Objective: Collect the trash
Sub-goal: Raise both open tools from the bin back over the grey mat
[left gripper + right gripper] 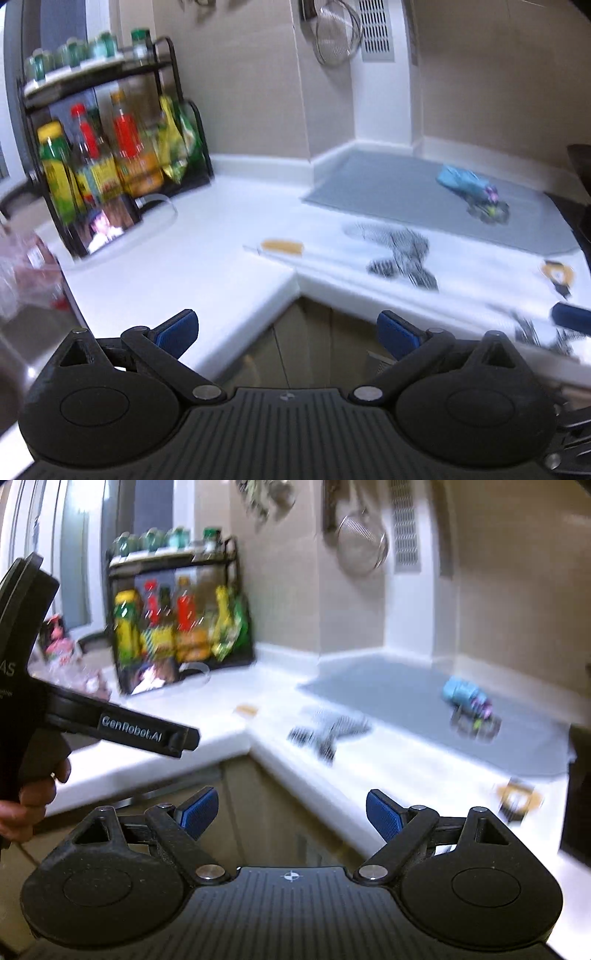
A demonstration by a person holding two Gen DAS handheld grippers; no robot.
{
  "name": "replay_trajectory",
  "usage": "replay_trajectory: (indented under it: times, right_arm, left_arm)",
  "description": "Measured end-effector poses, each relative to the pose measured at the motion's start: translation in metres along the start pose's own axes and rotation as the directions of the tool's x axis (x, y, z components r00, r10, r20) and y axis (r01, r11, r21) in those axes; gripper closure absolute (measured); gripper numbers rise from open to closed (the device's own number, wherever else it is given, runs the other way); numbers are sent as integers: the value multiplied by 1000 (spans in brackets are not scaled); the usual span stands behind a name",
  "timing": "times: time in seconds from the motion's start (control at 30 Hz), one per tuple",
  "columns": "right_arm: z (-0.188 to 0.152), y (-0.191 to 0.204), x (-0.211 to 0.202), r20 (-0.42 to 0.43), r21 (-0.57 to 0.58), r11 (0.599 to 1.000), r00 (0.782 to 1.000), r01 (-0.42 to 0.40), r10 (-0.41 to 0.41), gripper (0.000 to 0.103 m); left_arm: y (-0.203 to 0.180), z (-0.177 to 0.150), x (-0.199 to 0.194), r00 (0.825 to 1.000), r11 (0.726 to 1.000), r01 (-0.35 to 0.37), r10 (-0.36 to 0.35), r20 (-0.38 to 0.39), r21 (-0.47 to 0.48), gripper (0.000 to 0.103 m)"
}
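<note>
White L-shaped tabletop (pixel 207 236) carries all the trash; nothing appears collected yet, so I judge the task at or near its start.

Largest item: grey mat (pixel 424 199) in the far corner, with a blue crumpled wrapper (pixel 461 181) on it and a small dark, multicoloured scrap (pixel 489 212) just beside the wrapper. In front of the mat, on bare tabletop, a black-and-white patterned wrapper (pixel 402 254). Left of that, a small tan strip (pixel 282 246). Near the right edge, a small orange-and-black piece (pixel 557 275). All blurred; material cannot be told.

The black rack of bottles (pixel 110 155) at the left looks like pantry stock, not trash.

Left gripper (pixel 288 330): jaws apart, nothing between them, over the tabletop's inner corner, well apart from every piece. Right gripper (pixel 291 814): jaws apart, empty, likewise short of the tabletop edge.

No bin or bag clearly in view; destination cannot be told.

Left to do, as judged: every pickup.
</note>
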State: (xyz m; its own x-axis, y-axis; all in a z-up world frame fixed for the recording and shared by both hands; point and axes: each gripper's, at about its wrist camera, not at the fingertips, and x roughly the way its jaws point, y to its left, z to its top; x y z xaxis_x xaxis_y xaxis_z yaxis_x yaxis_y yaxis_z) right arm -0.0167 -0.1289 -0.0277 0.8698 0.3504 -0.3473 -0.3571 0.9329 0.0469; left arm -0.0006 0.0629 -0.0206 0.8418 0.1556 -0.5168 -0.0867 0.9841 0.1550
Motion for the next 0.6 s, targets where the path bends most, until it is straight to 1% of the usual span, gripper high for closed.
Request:
replay_trajectory:
  times: [0.1, 0.2, 0.33, 0.47, 0.57, 0.6]
  right_arm:
    - [13, -6, 10, 37, 5, 999, 999, 33, -34, 13]
    - [22, -14, 22, 52, 4, 998, 997, 57, -57, 11]
    - [29, -29, 46, 40, 25, 995, 994, 99, -100, 11]
    - [34, -52, 72, 23, 96, 984, 988, 150, -153, 11]
    - [38, -79, 97, -2, 168, 959, 973, 228, -231, 11]
    - [39, -90, 106, -15, 200, 942, 962, 269, -272, 11]
  left_arm:
    - [-6, 16, 8, 1000, 1000, -11, 11, 9, 14, 0]
    - [-10, 29, 17, 1000, 1000, -7, 7, 8, 19, 0]
    - [-18, 43, 31, 1000, 999, -15, 14, 19, 38, 0]
    - [-27, 58, 48, 999, 997, -43, 40, 33, 66, 0]
    - [-32, 73, 62, 998, 997, -47, 44, 34, 67, 0]
    - [-33, 80, 67, 998, 996, -49, 47, 38, 68, 0]
